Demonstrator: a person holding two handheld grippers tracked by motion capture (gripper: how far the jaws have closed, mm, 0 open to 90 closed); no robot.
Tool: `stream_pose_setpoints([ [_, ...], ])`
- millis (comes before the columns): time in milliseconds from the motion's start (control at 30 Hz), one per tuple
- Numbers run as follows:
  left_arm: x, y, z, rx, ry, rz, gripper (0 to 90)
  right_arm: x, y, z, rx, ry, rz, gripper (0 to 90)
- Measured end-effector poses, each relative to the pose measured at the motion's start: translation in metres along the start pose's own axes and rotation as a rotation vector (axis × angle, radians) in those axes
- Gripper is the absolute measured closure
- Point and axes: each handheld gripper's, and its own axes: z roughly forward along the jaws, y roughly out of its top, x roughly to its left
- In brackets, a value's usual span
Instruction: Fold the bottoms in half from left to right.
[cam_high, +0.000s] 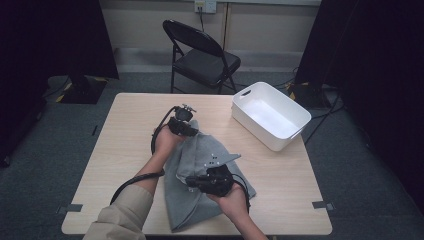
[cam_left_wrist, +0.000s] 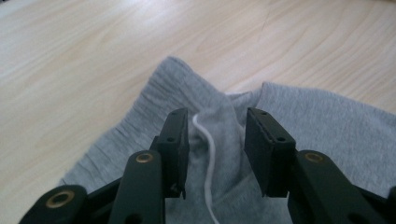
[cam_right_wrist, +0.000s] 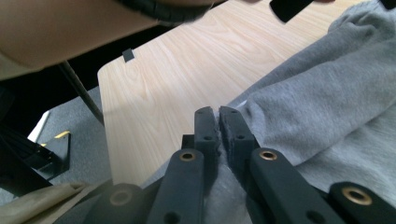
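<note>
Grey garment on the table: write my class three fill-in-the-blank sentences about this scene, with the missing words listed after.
1. The grey garment lies on a wooden ____.
2. The tub near the table's far right corner is coloured ____.
3. Between the left gripper's parted jaws runs a thin white ____.

Missing words: table; white; cord

My garment lies on the table, near its front edge and about midway across. My left gripper sits at the garment's far end, my right gripper over its near middle. The bin stands on the table's far right corner, apart from the garment. Behind the table stands a chair.
</note>
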Motion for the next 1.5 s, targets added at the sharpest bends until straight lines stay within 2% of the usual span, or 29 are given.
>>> stream_pose_setpoints([
  [33,0.000,-0.003,0.001,0.004,0.009,0.001,59.6,0.001,0.000,0.001,0.003,-0.001,-0.004,86.4],
  [67,0.000,-0.004,0.001,0.009,0.005,-0.015,61.4,0.002,0.000,0.001,0.005,-0.003,-0.008,86.4],
  [100,0.001,-0.006,0.002,0.014,-0.012,-0.037,68.2,0.003,0.000,0.001,0.007,-0.003,-0.008,86.4],
  [133,0.002,-0.007,0.001,0.013,-0.009,-0.037,70.2,0.003,0.000,0.001,0.007,-0.003,-0.009,86.4],
  [200,0.002,-0.007,-0.002,0.011,-0.019,-0.045,83.7,0.003,0.000,0.000,0.007,-0.006,-0.009,86.4],
  [267,0.002,-0.004,-0.005,0.006,-0.027,-0.048,87.0,0.003,0.001,-0.002,0.006,-0.010,-0.012,86.4],
  [533,-0.002,0.008,-0.013,0.000,-0.009,-0.023,88.5,0.001,0.004,-0.013,0.005,-0.028,-0.017,86.4],
  [1000,-0.019,0.030,-0.009,-0.006,0.010,0.030,88.7,0.000,0.002,-0.038,-0.015,-0.041,-0.018,86.3],
  [1500,-0.028,0.040,0.007,-0.008,0.028,0.030,88.5,-0.015,-0.015,-0.063,-0.027,-0.083,0.024,86.0],
])
